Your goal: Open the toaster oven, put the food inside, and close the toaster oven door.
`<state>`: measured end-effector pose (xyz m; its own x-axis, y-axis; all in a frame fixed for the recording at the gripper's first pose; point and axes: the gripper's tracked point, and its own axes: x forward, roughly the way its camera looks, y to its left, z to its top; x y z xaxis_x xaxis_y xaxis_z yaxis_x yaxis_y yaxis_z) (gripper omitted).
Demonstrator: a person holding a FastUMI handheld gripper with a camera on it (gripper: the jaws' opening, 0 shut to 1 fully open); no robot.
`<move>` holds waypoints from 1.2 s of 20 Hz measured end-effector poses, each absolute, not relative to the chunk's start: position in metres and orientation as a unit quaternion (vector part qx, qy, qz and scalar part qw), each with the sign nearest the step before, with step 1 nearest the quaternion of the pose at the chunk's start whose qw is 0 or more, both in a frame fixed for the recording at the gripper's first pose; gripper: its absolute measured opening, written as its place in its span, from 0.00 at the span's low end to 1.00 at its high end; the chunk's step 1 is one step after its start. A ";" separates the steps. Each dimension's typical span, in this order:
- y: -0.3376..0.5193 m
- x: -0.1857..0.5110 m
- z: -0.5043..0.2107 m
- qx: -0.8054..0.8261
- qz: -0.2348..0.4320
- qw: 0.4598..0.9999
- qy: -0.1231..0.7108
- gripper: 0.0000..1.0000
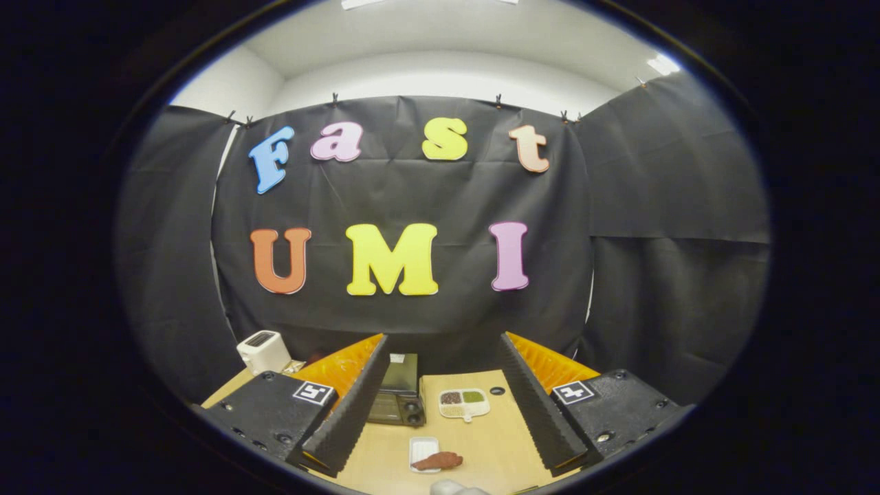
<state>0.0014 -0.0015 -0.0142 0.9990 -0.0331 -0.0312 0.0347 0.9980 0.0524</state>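
Toaster oven (397,397), small, black and boxy, sits at the far side of the light wooden counter (495,440), door closed. Right of it lies a white divided dish (464,403). Nearer, reddish-brown food (438,461) rests on a white rectangular tray (421,448). A white toaster (263,351) stands far left. The hand-held gripper (440,447) is spread wide, holding nothing.

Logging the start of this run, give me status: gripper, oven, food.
Gripper open, holding nothing, high above table. Toaster oven beyond fingers, door looks shut. Food on small white tray, untouched. Sectioned dish beside oven, not blocking.
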 end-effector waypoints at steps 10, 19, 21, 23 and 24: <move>0.036 0.049 -0.035 0.030 -0.007 1.000 0.006 1.00; 0.145 0.127 -0.093 0.012 0.062 0.998 0.003 1.00; 0.167 0.145 -0.115 0.012 0.077 0.997 0.016 1.00; 0.184 0.163 -0.141 0.016 0.085 0.996 0.038 1.00; 0.190 0.172 -0.153 0.018 0.087 0.995 0.048 1.00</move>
<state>0.1720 0.1902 -0.1534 0.9804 0.1742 -0.0921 -0.1709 0.9843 0.0434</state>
